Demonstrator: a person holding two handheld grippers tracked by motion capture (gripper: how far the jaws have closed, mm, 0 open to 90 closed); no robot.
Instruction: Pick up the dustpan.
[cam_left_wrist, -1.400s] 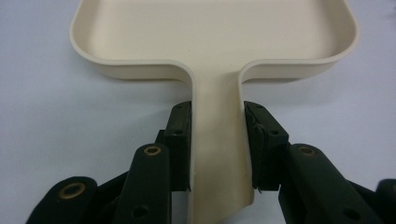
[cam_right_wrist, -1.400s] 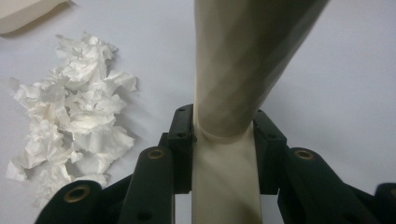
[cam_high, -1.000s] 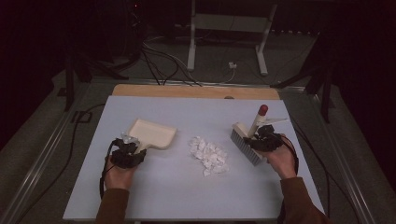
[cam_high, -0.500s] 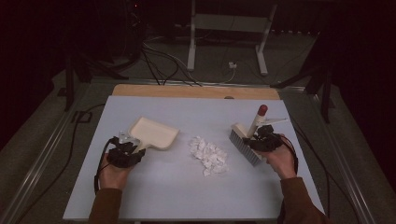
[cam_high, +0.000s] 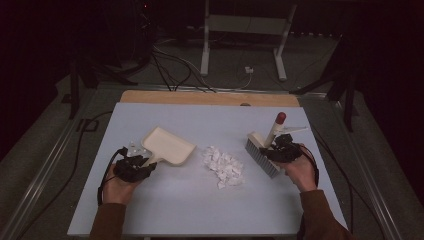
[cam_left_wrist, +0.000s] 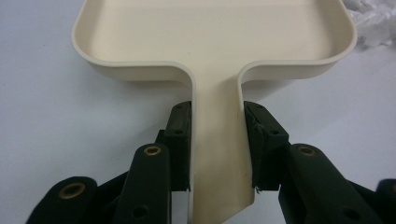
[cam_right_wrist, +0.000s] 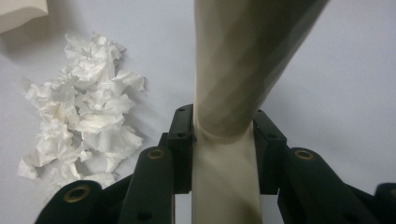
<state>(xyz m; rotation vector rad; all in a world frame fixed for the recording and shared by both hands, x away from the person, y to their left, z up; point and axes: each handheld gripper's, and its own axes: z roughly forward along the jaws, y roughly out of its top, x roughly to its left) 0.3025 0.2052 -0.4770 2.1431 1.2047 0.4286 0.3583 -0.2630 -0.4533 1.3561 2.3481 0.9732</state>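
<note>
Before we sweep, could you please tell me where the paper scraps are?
In the high view, the paper scraps lie mid-table, between the dustpan on the left and the brush on the right.

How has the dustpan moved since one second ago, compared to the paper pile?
Yes. The dustpan has slid a little right, toward the paper pile, held by the left gripper; not touching yet.

A darkened lab or recording studio is showing here: a pale blue surface (cam_high: 165, 210) is standing on a grey floor, black cables (cam_high: 170, 70) are trailing behind it, a white metal stand (cam_high: 245, 30) is standing beyond those, and dark stand legs (cam_high: 345, 85) are flanking the surface's far corners.
</note>
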